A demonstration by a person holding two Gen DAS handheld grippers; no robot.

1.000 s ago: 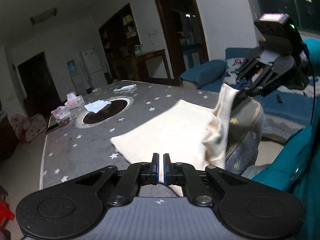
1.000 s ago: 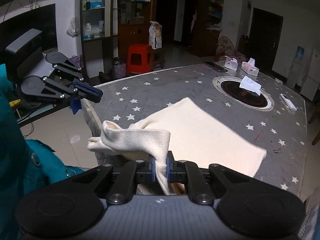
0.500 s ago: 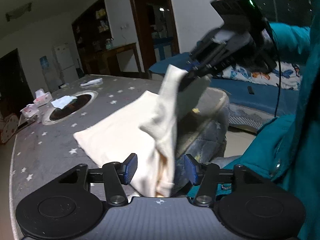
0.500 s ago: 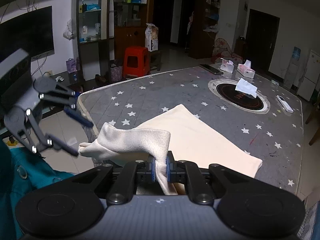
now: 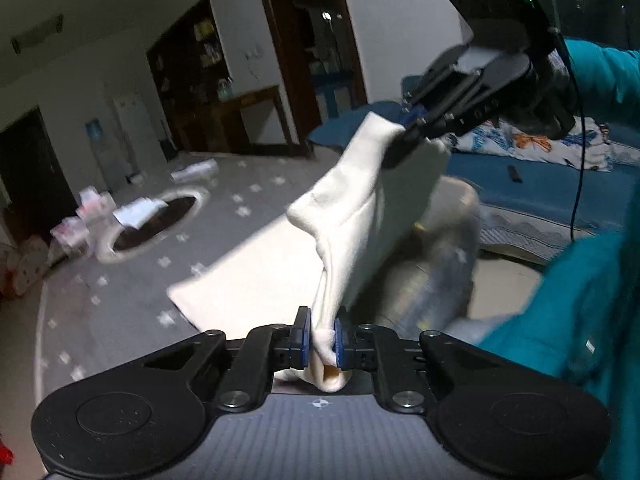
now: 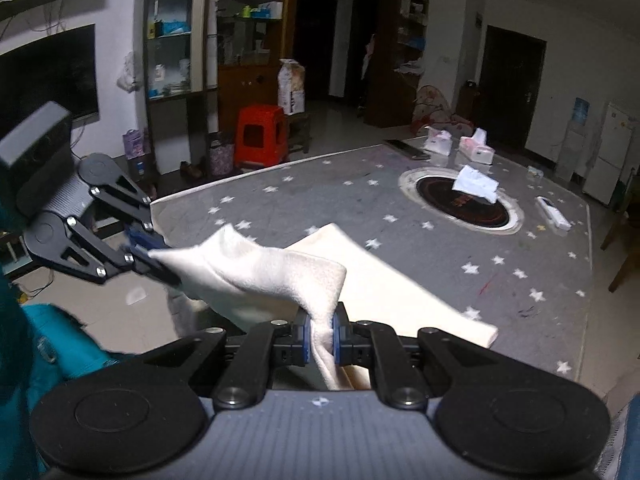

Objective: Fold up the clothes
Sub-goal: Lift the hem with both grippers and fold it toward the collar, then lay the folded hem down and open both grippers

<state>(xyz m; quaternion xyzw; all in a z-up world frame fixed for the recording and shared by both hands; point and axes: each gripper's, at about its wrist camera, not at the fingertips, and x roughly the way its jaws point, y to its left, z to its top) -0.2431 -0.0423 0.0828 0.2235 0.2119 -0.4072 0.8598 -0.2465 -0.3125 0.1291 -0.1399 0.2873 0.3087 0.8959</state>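
A cream garment (image 5: 352,216) lies partly on the grey star-patterned table (image 5: 100,312), its near edge lifted off the table corner. My left gripper (image 5: 320,338) has its jaws closing, and its pads press on a bunched fold of that edge. My right gripper (image 6: 320,336) is shut on another part of the same edge. The garment (image 6: 260,272) stretches as a raised ridge between them. In the left wrist view the right gripper (image 5: 408,124) is up at the right. The right wrist view has the left gripper (image 6: 154,256) at the left, beside the table corner (image 6: 160,204).
A round hob ring (image 6: 460,200) with a white tissue on it sits mid-table, with tissue packs (image 6: 476,148) and a remote (image 6: 554,214) near it. A red stool (image 6: 262,136) stands beyond the table. A blue sofa (image 5: 540,196) and a teal sleeve (image 5: 580,280) are at my right.
My left gripper opened, shifted to the lifted edge of the garment and closed on it. The right gripper kept its grip and stayed put.
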